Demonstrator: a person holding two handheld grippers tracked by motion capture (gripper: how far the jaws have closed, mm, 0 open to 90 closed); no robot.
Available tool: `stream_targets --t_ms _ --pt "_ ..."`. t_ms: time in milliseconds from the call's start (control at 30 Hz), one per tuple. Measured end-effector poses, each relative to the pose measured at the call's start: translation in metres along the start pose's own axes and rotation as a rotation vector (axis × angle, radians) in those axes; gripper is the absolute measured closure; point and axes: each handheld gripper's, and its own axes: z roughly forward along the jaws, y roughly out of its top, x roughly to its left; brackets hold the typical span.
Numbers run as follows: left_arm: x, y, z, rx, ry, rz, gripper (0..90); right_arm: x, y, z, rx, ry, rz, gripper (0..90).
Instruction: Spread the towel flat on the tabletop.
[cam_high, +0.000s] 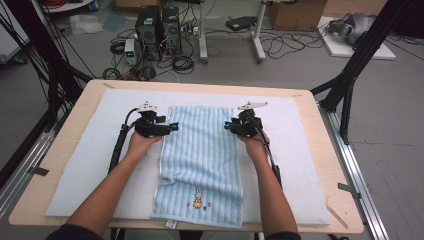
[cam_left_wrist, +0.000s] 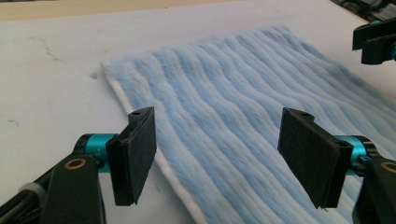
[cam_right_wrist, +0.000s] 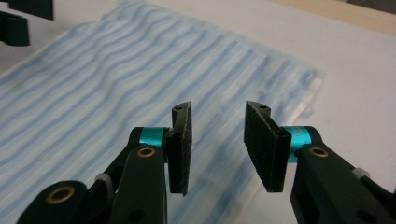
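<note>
Currently the blue striped towel (cam_high: 200, 160) lies flat between the two tongs, lengthwise toward the person, its far edge just beyond both sets of tips. Near end carries a small embroidered rabbit (cam_high: 198, 198) and sits on the side of the forearms. A fold line crosses the towel on the near side of the tongs.

Left tongs (cam_high: 172, 127): over the towel's left hem, jaws spread wide, nothing between the pads. In the left gripper view the white hem (cam_left_wrist: 140, 116) runs under the left-hand pad; pads clear of the cloth.

Right tongs (cam_high: 229, 125): over the towel's right border, jaws partly apart, gap empty. In the right gripper view the towel corner (cam_right_wrist: 313, 84) lies just ahead of the tips.

Towel rests on a white mat (cam_high: 300, 150) covering the wooden tabletop (cam_high: 65, 135).
</note>
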Motion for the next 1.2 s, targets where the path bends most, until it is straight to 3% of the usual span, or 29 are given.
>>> stream_targets --t_ms 67,200,333,400,467,533,600,667,800,900,1000,1067,1133,1167,1200 --pt "-0.005 -0.004 -0.007 0.000 -0.010 0.025 21.5 0.004 -0.005 -0.010 -0.006 0.037 -0.012 61.7" --pt "-0.011 -0.016 -0.018 -0.005 -0.035 0.023 22.2 0.010 -0.019 -0.027 -0.019 0.060 -0.009 54.7" --pt "-0.015 -0.027 -0.028 0.024 -0.040 0.022 21.8 0.018 -0.038 -0.044 -0.031 0.049 -0.001 50.2" --pt "-0.019 -0.030 -0.032 0.030 -0.036 0.035 21.8 0.023 -0.044 -0.049 0.004 0.035 -0.004 46.7" --pt "-0.022 -0.032 -0.036 0.028 -0.038 0.043 21.8 0.027 -0.054 -0.056 -0.047 0.051 0.015 46.6" --pt "-0.025 -0.035 -0.039 0.030 -0.039 0.046 21.3 0.030 -0.060 -0.060 -0.047 0.041 0.012 46.7" --pt "-0.027 -0.039 -0.039 0.030 -0.064 0.022 21.2 0.030 -0.063 -0.063 -0.043 0.025 0.012 46.6" --pt "-0.028 -0.039 -0.037 0.042 -0.058 0.036 21.2 0.028 -0.065 -0.064 -0.034 0.019 0.033 46.4" --pt "-0.029 -0.041 -0.035 0.089 -0.036 0.040 22.9 0.029 -0.066 -0.059 0.000 0.000 0.026 45.6" --pt "-0.032 -0.043 -0.034 0.149 -0.037 0.089 35.0 0.034 -0.067 -0.053 0.047 -0.011 -0.007 45.6" --pt "-0.036 -0.043 -0.035 0.150 0.002 0.141 44.8 0.036 -0.068 -0.047 0.078 -0.014 -0.022 45.3" --pt "-0.036 -0.044 -0.035 0.145 0.003 0.142 52.3 0.037 -0.069 -0.043 0.098 -0.012 -0.032 46.9" --pt "-0.036 -0.043 -0.035 0.148 0.004 0.158 67.4 0.041 -0.069 -0.041 0.101 -0.057 -0.057 59.1" --pt "-0.036 -0.043 -0.034 0.144 0.000 0.159 72.5 0.042 -0.068 -0.040 0.096 -0.047 -0.058 71.3" --pt "-0.035 -0.042 -0.034 0.148 -0.011 0.161 82.2 0.043 -0.067 -0.038 0.091 -0.042 -0.062 76.6"
